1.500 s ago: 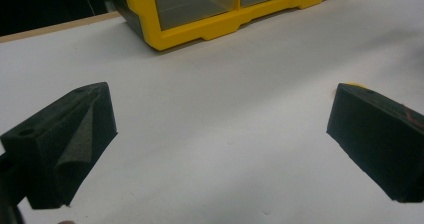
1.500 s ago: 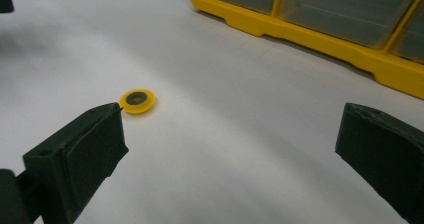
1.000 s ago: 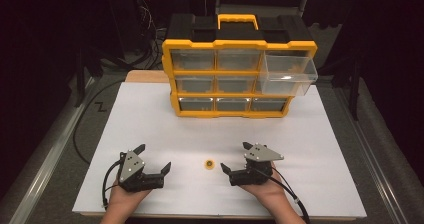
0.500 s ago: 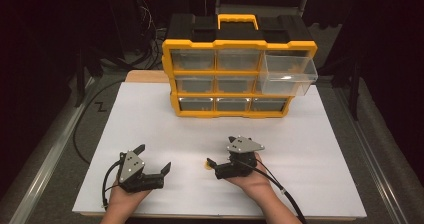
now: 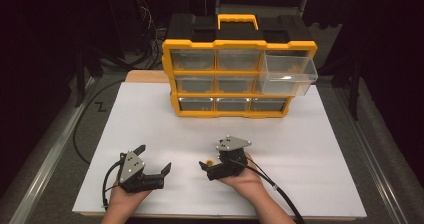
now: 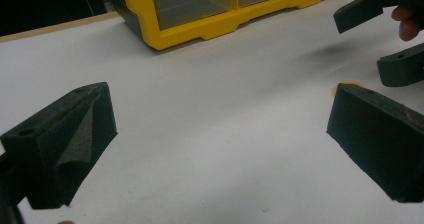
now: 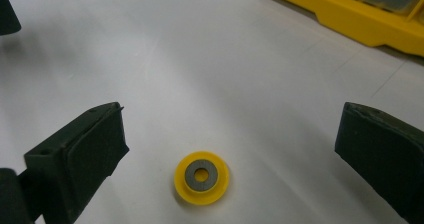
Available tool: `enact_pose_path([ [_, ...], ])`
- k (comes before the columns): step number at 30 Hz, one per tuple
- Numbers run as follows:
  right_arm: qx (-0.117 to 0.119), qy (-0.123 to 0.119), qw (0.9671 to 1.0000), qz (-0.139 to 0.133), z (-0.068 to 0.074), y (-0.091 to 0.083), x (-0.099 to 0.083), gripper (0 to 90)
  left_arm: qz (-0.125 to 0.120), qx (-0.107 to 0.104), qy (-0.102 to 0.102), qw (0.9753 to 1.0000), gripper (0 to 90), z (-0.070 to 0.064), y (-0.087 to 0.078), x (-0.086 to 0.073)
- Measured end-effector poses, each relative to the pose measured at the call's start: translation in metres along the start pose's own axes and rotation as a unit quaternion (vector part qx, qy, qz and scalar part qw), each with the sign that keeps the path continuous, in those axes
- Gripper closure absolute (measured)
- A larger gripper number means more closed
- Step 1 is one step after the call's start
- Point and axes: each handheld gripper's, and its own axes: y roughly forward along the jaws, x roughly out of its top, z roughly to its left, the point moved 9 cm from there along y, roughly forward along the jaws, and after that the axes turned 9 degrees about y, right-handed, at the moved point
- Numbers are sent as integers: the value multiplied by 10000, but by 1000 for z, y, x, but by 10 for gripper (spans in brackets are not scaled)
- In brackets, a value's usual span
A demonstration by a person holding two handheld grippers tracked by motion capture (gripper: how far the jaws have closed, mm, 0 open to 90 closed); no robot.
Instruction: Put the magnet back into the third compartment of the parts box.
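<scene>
Yellow drawer organizer (image 5: 239, 79) is set at the far side of the white table (image 5: 310, 149); its upper right drawer (image 5: 287, 74) is pulled out, contents not discernible. Right gripper (image 7: 230, 149) is spread wide, with the yellow ring (image 7: 201, 177), grey-centred, lying flat between the jaws, untouched. Left gripper (image 5: 152, 160) is spread, nothing held.

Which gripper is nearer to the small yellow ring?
Right. The right gripper has its open fingers on both sides of the yellow ring; the left gripper sits open, farther to the ring's left.
</scene>
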Motion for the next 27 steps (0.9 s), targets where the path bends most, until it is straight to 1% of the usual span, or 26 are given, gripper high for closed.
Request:
enact_pose_path([
  [7, 68, -7, 9997, 240, 3, 1, -8, 53, -43, -1, -17, 10000, 6, 0, -2, 1],
  [9, 129, -10, 9996, 270, 6, 1, -10, 79, -47, -5, -23, 10000, 6, 0, -2, 1],
  [11, 150, -83, 9994, 309, 8, 1, -12, 113, -36, -10, -12, 10000, 6, 0, -2, 1],
  [14, 204, -79, 9991, 374, 10, 0, -16, 166, -39, -14, -13, 10000, 6, 0, -1, 1],
  [16, 218, -85, 9988, 427, 10, 0, -18, 184, -40, -15, -16, 10000, 6, 0, -1, 1],
  [21, 196, -63, 9982, 570, 8, 0, -24, 300, -41, -23, -18, 10000, 6, 0, -1, 1],
  [27, 232, -109, 9979, 603, 8, -1, -26, 426, -39, -33, -30, 10000, 6, 0, -1, 0],
])
